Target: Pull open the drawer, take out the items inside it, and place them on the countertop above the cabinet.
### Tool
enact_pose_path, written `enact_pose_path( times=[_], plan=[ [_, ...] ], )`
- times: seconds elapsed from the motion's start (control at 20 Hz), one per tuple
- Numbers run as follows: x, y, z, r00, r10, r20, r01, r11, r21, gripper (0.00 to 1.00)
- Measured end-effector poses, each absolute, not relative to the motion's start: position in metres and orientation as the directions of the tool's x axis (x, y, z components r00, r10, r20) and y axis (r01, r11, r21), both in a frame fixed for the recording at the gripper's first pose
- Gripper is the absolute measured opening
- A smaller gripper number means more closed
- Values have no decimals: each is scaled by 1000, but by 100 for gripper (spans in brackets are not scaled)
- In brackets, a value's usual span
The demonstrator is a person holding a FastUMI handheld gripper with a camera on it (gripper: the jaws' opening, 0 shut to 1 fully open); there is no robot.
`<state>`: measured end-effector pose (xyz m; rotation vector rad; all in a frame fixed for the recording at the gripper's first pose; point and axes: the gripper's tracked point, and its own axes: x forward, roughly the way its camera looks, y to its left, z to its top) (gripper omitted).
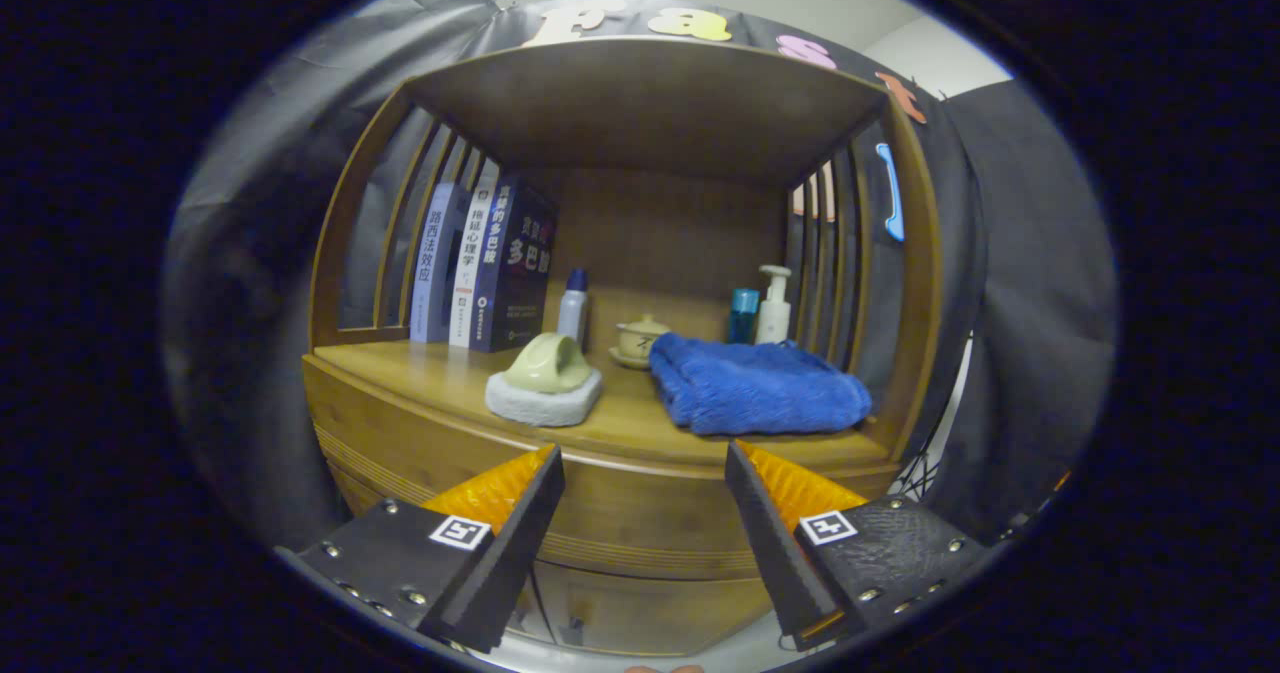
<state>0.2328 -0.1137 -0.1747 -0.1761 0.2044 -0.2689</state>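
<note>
Fingers (pixel 645 483) apart, nothing between them, held in front of cabinet's front edge, below counter (pixel 640 418). Drawer (pixel 640 608) just beneath fingers, front flush: looks shut, contents hidden. On counter beyond: pale cup on white pad (pixel 545 381), folded blue towel (pixel 755 385), small teapot (pixel 638 338), bottles, books (pixel 485 268) at rear. Judgement: either task not started, drawer yet to be pulled, or items already out; cannot tell.
</note>
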Motion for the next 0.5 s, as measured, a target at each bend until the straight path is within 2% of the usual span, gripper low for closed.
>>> enact_pose_path(
  times=[0.35,0.5],
  plan=[
    [184,-222,-92,944,-326,-46,306,920,-245,97],
    [160,-255,-56,955,-296,24,293,926,-238,97]
  ],
)
